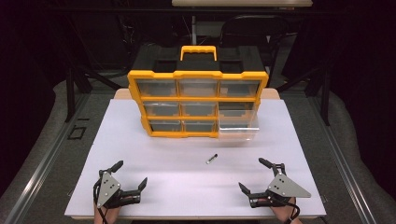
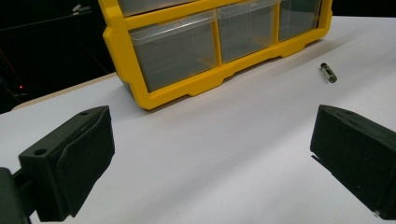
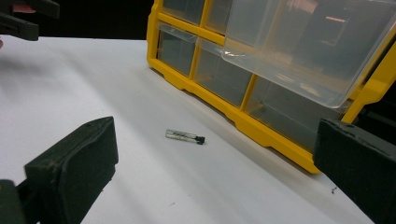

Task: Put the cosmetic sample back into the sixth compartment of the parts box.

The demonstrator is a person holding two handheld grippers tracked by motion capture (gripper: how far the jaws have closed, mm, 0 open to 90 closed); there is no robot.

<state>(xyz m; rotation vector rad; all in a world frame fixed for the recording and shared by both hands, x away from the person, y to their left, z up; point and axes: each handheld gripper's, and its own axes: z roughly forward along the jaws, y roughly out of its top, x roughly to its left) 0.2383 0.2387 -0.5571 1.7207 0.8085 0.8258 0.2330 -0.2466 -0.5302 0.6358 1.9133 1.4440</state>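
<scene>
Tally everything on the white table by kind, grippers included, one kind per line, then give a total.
Yellow organizer cabinet with clear drawers: 1
Clear drawer pulled out of the cabinet at its lower right: 1
Small vial with a dark cap, lying on the table: 1
Grippers, left gripper and right gripper, both open: 2
Total: 5

Glossy yellow plastic organizer (image 1: pixel 198 74) – clear drawers (image 3: pixel 299 51), seemingly plastic – matt white tabletop (image 1: pixel 154 158).

1. The left hand-held gripper (image 2: pixel 212 158) has its black jaws spread wide over the white table (image 2: pixel 224 140).
2. Beyond stands a yellow organizer (image 2: pixel 187 88) with clear drawers (image 2: pixel 175 53).
3. A small vial (image 2: pixel 328 73) lies right of it, apart.
</scene>
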